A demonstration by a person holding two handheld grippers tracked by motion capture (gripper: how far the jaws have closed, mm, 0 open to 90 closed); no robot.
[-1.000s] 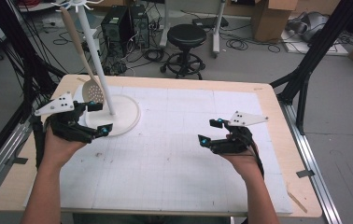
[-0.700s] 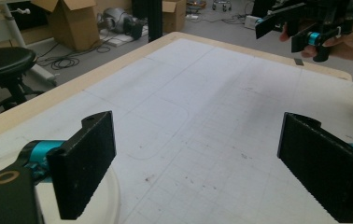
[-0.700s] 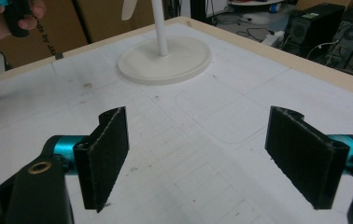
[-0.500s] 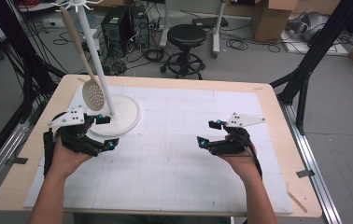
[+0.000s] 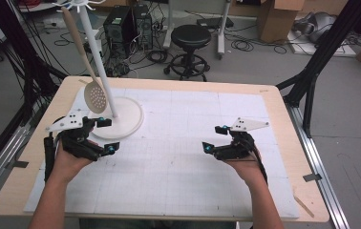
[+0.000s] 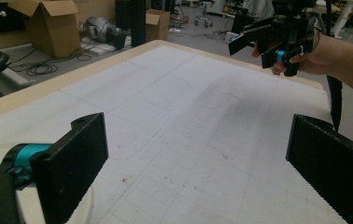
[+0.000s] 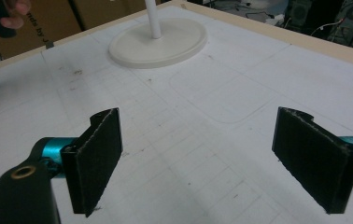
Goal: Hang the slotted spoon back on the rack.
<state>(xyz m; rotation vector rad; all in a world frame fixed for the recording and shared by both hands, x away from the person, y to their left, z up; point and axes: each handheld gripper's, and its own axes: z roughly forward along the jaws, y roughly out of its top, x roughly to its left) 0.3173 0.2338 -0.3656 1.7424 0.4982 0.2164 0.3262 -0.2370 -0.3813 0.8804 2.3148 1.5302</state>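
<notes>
A white stand rises from a round base at the mat's back left. A pale slotted spoon hangs from a hook at its top. My left gripper hovers just in front of the base, and my right gripper is at mid right. In the left gripper view my left gripper stands open over bare mat, with the right gripper farther off. My right gripper is also open in its own view, facing the base. Both pairs of jaws have just been opening, with nothing between them.
A white gridded mat covers the wooden table. Behind the table are a black stool, computer towers and cardboard boxes. Black frame posts stand by both table sides.
The left hand has sunk and drawn slightly back from the stand's base. Both grippers' jaws stand wider apart than before. The right hand has stayed in place.
</notes>
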